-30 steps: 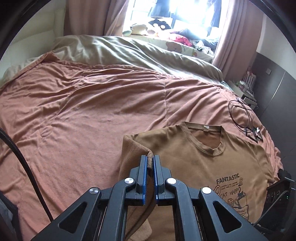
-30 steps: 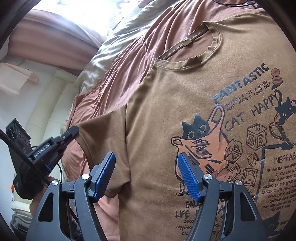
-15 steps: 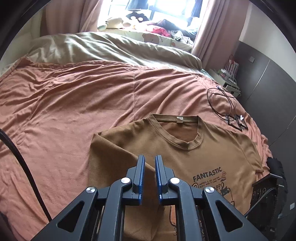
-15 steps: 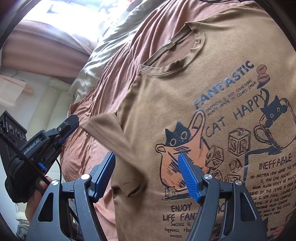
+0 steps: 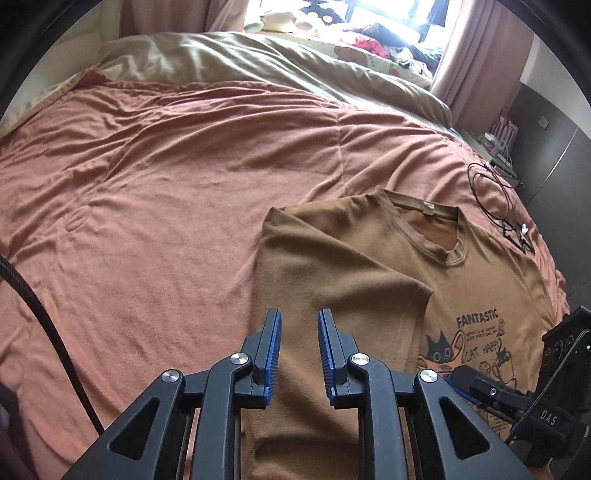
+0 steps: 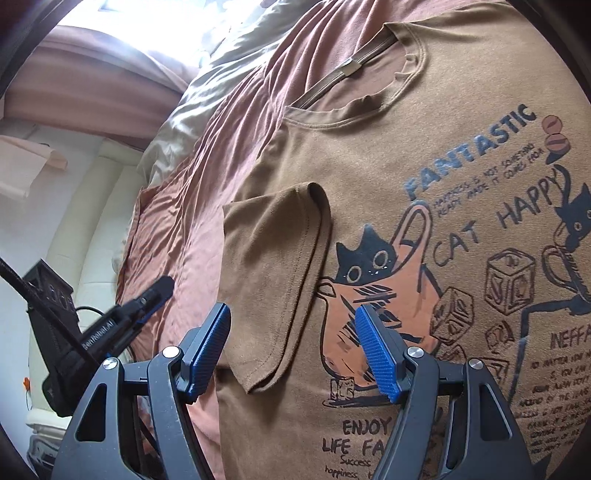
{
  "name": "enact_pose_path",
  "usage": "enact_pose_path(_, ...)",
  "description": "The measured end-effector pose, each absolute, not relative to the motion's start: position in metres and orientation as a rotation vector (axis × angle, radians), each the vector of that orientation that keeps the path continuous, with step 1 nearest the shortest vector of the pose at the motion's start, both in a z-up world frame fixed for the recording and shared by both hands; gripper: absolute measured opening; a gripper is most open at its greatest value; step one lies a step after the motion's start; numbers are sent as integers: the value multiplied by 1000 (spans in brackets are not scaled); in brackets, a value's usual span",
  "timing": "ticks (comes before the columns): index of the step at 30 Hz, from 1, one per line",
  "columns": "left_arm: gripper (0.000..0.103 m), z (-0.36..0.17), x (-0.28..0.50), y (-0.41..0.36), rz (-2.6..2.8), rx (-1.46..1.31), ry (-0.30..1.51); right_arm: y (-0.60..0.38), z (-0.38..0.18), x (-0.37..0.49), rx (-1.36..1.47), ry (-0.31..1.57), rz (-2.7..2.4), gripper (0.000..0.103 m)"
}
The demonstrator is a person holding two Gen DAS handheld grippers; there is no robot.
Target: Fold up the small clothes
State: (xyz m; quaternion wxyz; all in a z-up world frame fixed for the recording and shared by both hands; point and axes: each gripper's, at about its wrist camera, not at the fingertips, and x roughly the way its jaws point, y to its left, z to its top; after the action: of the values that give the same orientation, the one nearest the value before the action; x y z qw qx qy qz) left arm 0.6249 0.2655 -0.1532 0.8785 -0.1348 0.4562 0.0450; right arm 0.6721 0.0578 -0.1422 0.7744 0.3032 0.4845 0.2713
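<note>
The left tongs (image 5: pixel 298 332) have just been opening and are a little apart over the brown T-shirt (image 5: pixel 369 266), gripping nothing. The right tongs (image 6: pixel 291 332) are wide apart, empty. The shirt lies flat on the orange blanket (image 5: pixel 166 192), one sleeve (image 6: pixel 273 273) folded in. Farther off sits a black cable (image 5: pixel 491 192).

Bright window (image 5: pixel 332 18), pink curtains (image 5: pixel 476 55) (daylight), dark wall (image 5: pixel 554 147).

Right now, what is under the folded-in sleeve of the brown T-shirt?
The sleeve lies flat on the front of the brown T-shirt, its hem beside the cat print. The shirt front beneath it is covered. The orange blanket lies under the whole shirt.
</note>
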Motion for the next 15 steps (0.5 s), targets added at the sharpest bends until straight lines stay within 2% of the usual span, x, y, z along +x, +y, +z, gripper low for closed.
enact_pose_path(3,22,-167,619,274,105,-292,977,66,-150,676,640,1061,601,56)
enact_pose_path(8,22,-187,613,282,110,-298,1012,79,-155,689,624,1073,608,43)
enact_pose_path(15,22,-207,609,286,105,-319,1042,81,-152,691,659,1035,600,43)
